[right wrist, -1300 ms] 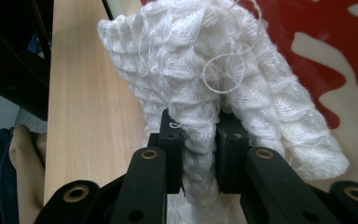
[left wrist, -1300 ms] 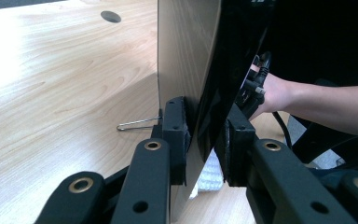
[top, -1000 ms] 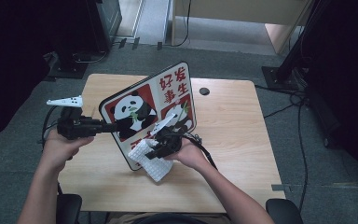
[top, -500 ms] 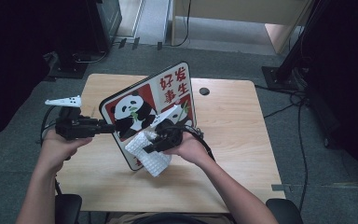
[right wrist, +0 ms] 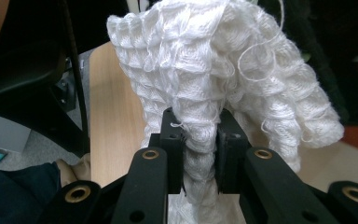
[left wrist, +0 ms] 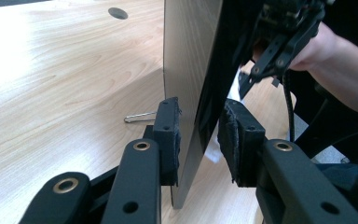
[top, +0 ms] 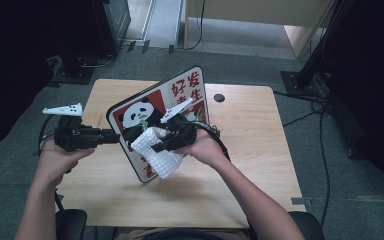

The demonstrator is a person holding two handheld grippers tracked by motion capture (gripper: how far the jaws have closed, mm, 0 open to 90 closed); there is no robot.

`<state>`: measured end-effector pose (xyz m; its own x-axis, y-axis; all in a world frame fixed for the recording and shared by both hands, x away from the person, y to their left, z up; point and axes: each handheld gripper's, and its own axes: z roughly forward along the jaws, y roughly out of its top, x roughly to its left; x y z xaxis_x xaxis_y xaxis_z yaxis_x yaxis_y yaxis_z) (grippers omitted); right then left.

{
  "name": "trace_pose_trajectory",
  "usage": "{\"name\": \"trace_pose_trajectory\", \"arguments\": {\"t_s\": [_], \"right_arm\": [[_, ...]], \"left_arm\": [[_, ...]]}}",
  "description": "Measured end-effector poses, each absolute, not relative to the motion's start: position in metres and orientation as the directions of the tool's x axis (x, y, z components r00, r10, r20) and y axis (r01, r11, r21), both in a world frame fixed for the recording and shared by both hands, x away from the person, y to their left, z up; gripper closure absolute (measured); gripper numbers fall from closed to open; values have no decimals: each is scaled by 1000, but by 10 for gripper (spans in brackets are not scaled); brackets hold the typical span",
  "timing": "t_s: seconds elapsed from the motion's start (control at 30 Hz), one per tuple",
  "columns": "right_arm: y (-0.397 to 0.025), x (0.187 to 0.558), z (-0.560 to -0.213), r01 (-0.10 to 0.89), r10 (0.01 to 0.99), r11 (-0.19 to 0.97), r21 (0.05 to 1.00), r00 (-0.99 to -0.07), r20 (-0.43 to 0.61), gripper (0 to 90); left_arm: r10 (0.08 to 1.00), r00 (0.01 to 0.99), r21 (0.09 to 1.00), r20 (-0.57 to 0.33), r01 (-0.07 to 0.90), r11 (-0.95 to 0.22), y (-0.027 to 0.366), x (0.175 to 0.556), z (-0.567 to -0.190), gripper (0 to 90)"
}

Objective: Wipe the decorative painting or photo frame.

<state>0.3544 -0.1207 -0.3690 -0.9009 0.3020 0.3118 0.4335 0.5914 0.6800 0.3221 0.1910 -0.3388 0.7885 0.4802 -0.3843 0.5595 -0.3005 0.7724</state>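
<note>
The left gripper holds the sign by its edge, jaws clamped on it, tilted up on the table. The right gripper pinches the cloth tight and, vs. 1 s ago, has brought it higher, onto the panda pic. So wiping seems in progress, approx. mid-way.

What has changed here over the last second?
The right tongs have carried the white waffle-weave cloth up and leftward across the red-and-white panda sign board, from its lower edge toward the panda. The left tongs still clamp the board's left edge, holding it tilted on the wooden table.
</note>
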Motion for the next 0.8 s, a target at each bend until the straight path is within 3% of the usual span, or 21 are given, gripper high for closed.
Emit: {"name": "trace_pose_trajectory", "arguments": {"t_s": [0.4, 0.8], "right_arm": [[-114, 358, -335, 403, 290, 589, 700, -914, 282, 771], [-105, 361, -308, 392, 293, 570, 722, -918, 267, 767]], "left_arm": [[477, 789, 776, -388, 559, -293, 199, 318, -339, 723], [482, 790, 781, -380, 552, -290, 205, 323, -343, 812]]}}
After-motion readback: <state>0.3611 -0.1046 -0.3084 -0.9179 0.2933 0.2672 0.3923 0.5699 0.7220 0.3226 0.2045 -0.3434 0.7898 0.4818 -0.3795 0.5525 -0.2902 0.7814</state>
